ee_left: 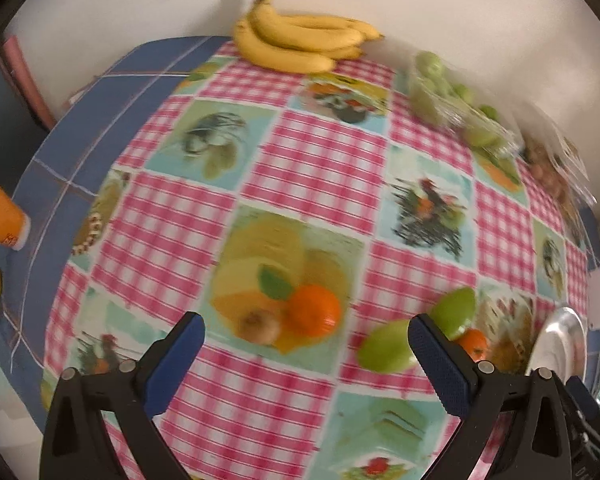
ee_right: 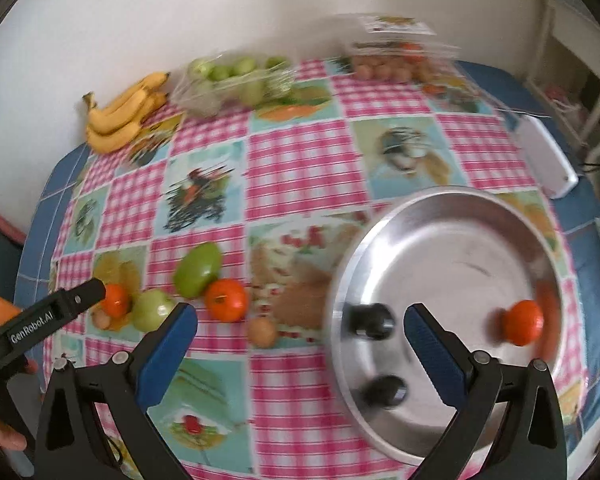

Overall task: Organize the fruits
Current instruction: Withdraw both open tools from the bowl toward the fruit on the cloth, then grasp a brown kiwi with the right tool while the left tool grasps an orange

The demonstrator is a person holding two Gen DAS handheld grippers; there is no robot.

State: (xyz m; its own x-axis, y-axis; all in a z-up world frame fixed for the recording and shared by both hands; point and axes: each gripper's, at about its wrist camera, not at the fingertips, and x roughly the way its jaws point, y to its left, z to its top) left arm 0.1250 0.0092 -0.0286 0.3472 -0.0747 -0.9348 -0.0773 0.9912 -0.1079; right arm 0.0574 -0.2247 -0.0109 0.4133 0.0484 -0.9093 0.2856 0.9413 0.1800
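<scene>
Right claw open, round orange tangerine in steel plate

Light: we see bright, even daylight, soft shadows.
Blur: we find the box of green fruit at upper right smeared.
Glare: our plate shines.
Edges: fisheye bending, dark corners.

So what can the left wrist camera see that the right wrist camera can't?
Only the left wrist view shows the orange cup at the table's left edge. Only the right wrist view shows inside the silver plate, where one orange sits, plus the small brown fruit near the plate's rim. Both show the bananas by the wall, the box of green fruits, two green apples and the checked tablecloth. Each gripper is open and empty.
</scene>
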